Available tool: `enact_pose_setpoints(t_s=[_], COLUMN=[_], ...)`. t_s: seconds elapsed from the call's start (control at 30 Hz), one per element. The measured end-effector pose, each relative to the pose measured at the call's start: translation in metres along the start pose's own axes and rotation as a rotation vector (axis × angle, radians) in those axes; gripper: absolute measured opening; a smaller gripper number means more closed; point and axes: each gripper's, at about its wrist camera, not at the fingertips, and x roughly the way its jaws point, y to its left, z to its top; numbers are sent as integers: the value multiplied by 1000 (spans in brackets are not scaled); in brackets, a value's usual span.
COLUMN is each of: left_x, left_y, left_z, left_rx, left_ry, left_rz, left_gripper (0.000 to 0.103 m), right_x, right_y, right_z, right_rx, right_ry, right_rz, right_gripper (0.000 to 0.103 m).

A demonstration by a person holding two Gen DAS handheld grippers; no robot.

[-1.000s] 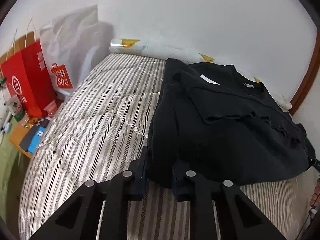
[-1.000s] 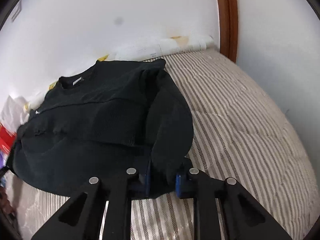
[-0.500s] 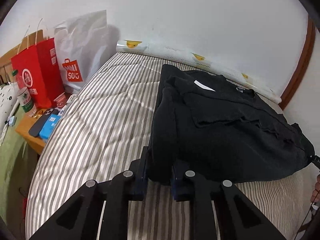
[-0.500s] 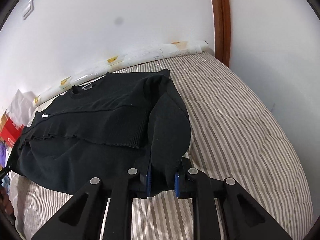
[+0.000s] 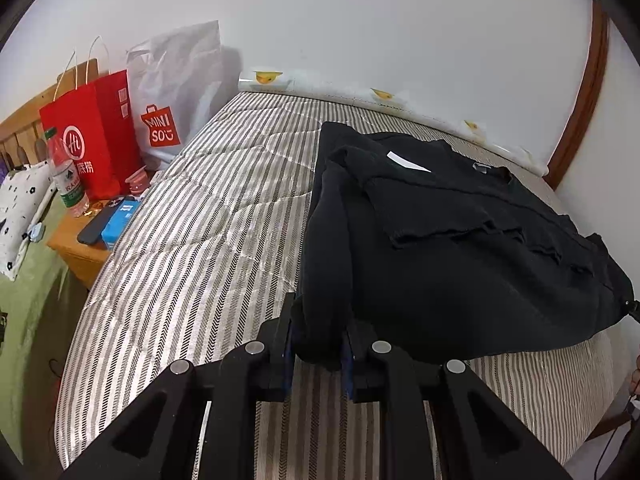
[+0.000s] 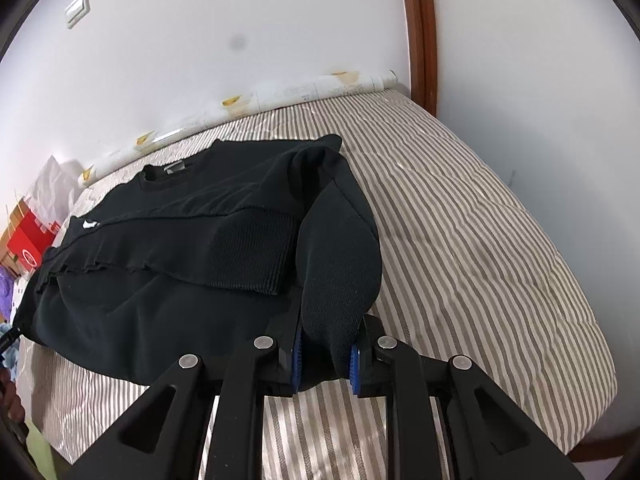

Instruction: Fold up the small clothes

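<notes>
Your left gripper (image 5: 318,354) is clenched on a bunched fold at the near left corner of the black sweatshirt (image 5: 460,256); your right gripper (image 6: 326,354) grips the matching near right corner (image 6: 340,280), though its jaws are just beginning to ease apart with cloth between them. The garment lies across the striped mattress (image 5: 192,240), sleeves folded inward, collar toward the wall. To fold well, carry both corners level and at the same pace toward the collar, keep the hem taut between them, and release only once the edges align. The cloth inside each grip is hidden, so the number of layers caught cannot be told. The garment's far right edge in the left view runs out of frame. Shopping bags (image 5: 104,132) stand beside the bed.
</notes>
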Motion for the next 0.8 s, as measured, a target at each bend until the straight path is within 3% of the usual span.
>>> enact_pose_setpoints(t_s=[0.13, 0.23, 0.4, 0.57, 0.8], left_x=[-8, -17, -35, -33, -8], left_y=[2, 9, 8, -12, -46], left_z=[-2, -1, 10, 22, 21], left_rx=[-19, -65, -88, -43, 28], left_ry=[-3, -22, -81, -85, -34], left_rz=[13, 35, 7, -41, -111], left_gripper=[23, 34, 42, 43, 44], right_x=[-11, -24, -43, -54, -16], right_y=[-8, -8, 3, 29, 67], right_z=[-1, 1, 6, 15, 7], right_rx=[31, 35, 29, -16, -86], right_ry=[-3, -30, -91, -136, -29], right_rz=[16, 16, 12, 64, 124], right_gripper=[24, 24, 24, 24, 24])
